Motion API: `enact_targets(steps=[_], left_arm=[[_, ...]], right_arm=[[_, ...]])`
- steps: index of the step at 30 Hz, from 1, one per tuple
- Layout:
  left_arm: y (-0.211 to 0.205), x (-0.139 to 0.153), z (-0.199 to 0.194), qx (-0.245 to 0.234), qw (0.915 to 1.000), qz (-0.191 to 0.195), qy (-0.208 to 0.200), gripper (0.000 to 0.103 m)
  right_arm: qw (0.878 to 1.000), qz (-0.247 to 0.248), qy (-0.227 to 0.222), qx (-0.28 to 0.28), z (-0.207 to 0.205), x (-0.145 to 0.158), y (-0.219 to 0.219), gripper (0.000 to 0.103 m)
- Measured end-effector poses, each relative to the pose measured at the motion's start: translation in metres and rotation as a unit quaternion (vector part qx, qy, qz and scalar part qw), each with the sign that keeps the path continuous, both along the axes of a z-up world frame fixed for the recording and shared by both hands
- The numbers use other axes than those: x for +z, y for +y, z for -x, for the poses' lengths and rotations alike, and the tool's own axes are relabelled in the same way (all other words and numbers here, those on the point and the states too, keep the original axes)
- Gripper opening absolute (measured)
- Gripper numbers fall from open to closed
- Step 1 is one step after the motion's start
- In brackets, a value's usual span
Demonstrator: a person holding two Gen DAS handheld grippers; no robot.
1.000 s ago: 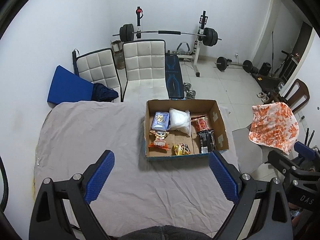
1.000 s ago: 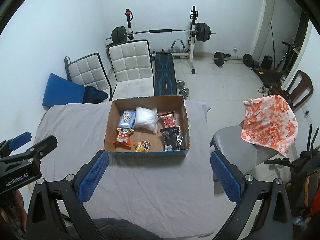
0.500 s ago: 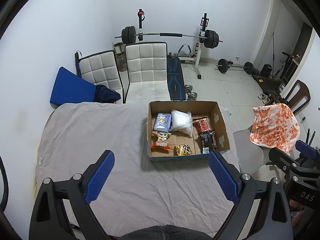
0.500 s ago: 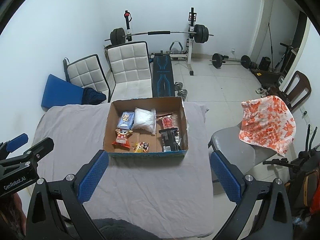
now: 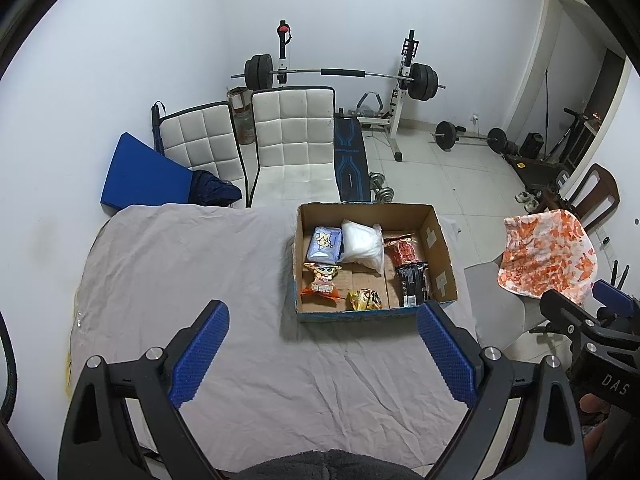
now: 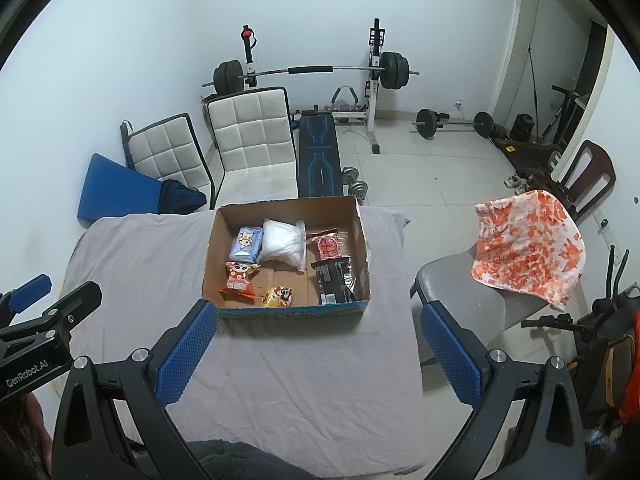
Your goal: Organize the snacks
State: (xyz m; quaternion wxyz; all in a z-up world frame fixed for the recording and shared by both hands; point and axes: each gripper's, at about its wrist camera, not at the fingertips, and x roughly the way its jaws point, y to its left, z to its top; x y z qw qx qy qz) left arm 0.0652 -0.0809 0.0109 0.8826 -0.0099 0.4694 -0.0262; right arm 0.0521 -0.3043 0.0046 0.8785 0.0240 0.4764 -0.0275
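Note:
An open cardboard box (image 5: 442,256) (image 6: 362,240) stands on the table's grey cloth (image 5: 192,272) (image 6: 152,256), at the far right. Inside lie several snack packs: a blue pack (image 5: 324,245) (image 6: 247,243), a white bag (image 5: 362,243) (image 6: 283,243), a red pack (image 5: 404,251) (image 6: 329,246), a black pack (image 5: 412,284) (image 6: 333,281), an orange pack (image 5: 322,283) (image 6: 238,278) and a small yellow pack (image 5: 365,299) (image 6: 278,296). My left gripper (image 5: 322,326) hangs open above the cloth, near side of the box. My right gripper (image 6: 320,330) is open too, high over the box's front edge. Both are empty.
Two white padded chairs (image 5: 294,140) (image 6: 252,136) stand behind the table, beside a blue mat (image 5: 140,178). A weight bench with barbell (image 5: 344,76) (image 6: 312,70) fills the back. Right of the table a grey chair (image 6: 460,292) carries an orange-patterned cloth (image 5: 548,254) (image 6: 528,248).
Both grippers have drawn back and risen a little, so the box looks slightly smaller and farther. Nothing in the box has moved, and both stay open.

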Motion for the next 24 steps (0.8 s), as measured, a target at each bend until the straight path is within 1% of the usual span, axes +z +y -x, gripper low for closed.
enact_targets(steps=[9,13,24], left_arm=[[-0.001,0.000,0.002,0.000,1.0000,0.001,0.001,0.096],[-0.001,-0.001,0.005,0.002,1.0000,0.007,0.002,0.096],[0.002,0.012,0.016,0.009,0.9998,0.003,-0.019,0.096]], right_arm=[[1.000,-0.001,-0.001,-0.004,0.001,0.001,-0.001,0.103],[1.000,-0.001,-0.003,-0.006,0.003,0.002,-0.002,0.103],[1.000,-0.002,-0.011,-0.014,0.012,0.009,-0.003,0.103]])
